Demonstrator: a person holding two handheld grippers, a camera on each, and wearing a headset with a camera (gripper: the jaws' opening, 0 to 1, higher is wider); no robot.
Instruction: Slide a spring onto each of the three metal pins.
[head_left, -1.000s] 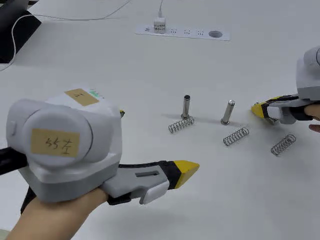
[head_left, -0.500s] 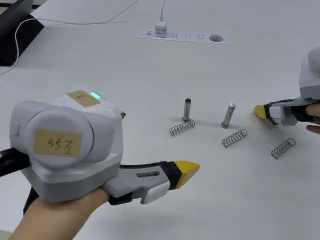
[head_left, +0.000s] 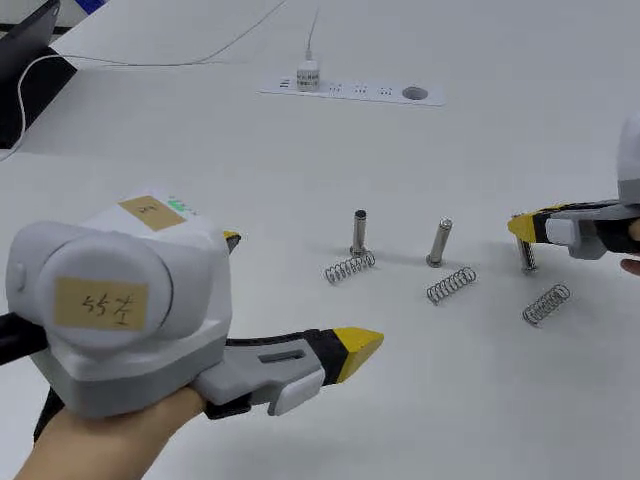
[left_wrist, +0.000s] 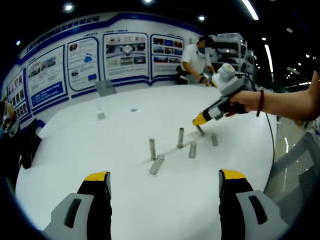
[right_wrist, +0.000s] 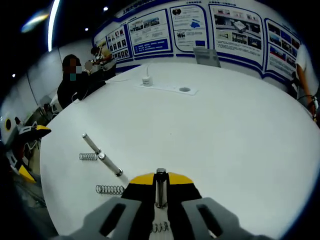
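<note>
Head view: a white surface (head_left: 300, 170) carries two metal pins standing upright near the centre of the frame, the left pin (head_left: 359, 232) and the middle pin (head_left: 440, 242). A third pin (head_left: 527, 258), at the right of the frame, is clamped between the closed yellow-tipped jaws of the right gripper (head_left: 521, 228), which enters from the right edge. Whether the foot of this pin touches the surface cannot be told. Three springs lie flat on the surface, all off the pins: the left spring (head_left: 350, 267) just beside the foot of the left pin, the middle spring (head_left: 451, 285) just below the middle pin, and the right spring (head_left: 546, 303) to the lower right of the third pin. The left gripper (head_left: 295, 290), held by a hand (head_left: 100, 440), occupies the lower left of the frame, well apart from the pins. Left gripper view: this gripper's own jaws stand wide apart at the bottom of the frame with nothing between them, and the pins and springs lie beyond, near the centre. Right gripper view: the third pin stands at the bottom centre, gripped between the jaws. A power strip (head_left: 350, 90) lies at the upper centre of the head view.
</note>
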